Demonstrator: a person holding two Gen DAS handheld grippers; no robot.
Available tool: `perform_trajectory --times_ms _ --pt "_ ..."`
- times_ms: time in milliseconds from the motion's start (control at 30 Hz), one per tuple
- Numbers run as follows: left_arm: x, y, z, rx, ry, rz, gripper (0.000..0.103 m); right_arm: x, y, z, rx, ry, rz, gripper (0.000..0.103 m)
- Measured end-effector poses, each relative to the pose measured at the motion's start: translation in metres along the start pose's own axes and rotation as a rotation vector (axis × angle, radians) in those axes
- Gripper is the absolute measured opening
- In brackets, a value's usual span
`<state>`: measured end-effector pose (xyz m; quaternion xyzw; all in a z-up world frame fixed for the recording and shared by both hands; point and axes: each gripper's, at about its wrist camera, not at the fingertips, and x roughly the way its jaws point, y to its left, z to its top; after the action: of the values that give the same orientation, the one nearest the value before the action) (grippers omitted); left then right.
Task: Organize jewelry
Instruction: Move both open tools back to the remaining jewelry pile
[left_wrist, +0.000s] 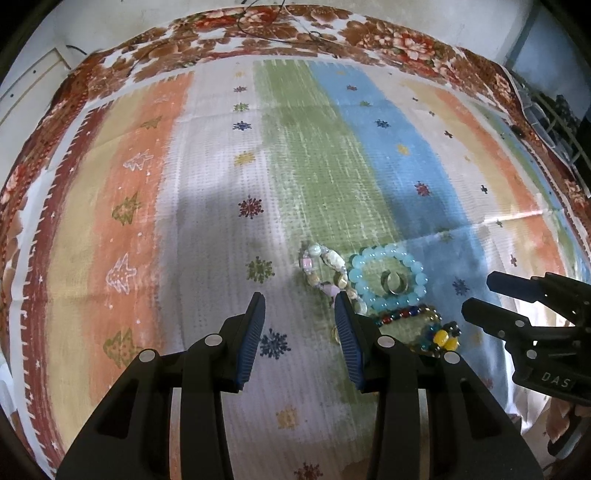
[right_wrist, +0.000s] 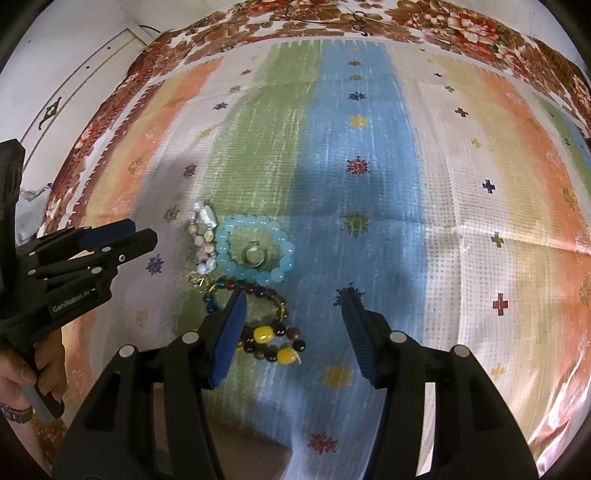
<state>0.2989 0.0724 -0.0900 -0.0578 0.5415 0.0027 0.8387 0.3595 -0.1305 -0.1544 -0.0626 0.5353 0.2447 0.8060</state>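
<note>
Both grippers are hovering wide open and empty over the striped cloth (right_wrist: 424, 155): the left gripper (left_wrist: 300, 314) beside the pale bracelet (left_wrist: 325, 269), the right gripper (right_wrist: 293, 306) above the dark beads (right_wrist: 273, 336), likely choosing. The ring (right_wrist: 254, 254) is lying inside the blue bracelet (right_wrist: 255, 249).

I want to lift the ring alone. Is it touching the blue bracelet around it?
Apart. The right wrist view shows the ring lying inside the blue bracelet with cloth visible all round it; the left wrist view agrees.
</note>
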Motion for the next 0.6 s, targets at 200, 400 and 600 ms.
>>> perform_trajectory --times_ms 200,400,600 --pt "0.015 0.001 0.007 0.010 0.017 0.008 0.039 0.013 -0.002 0.010 0.002 0.026 0.012 0.055" --pt "0.027 0.004 0.014 0.005 0.035 0.013 0.039 0.026 -0.001 0.018 -0.009 0.046 0.000 0.055" --pt "0.039 0.003 0.018 0.016 0.059 0.015 0.039 0.035 -0.004 0.026 -0.006 0.058 -0.001 0.055"
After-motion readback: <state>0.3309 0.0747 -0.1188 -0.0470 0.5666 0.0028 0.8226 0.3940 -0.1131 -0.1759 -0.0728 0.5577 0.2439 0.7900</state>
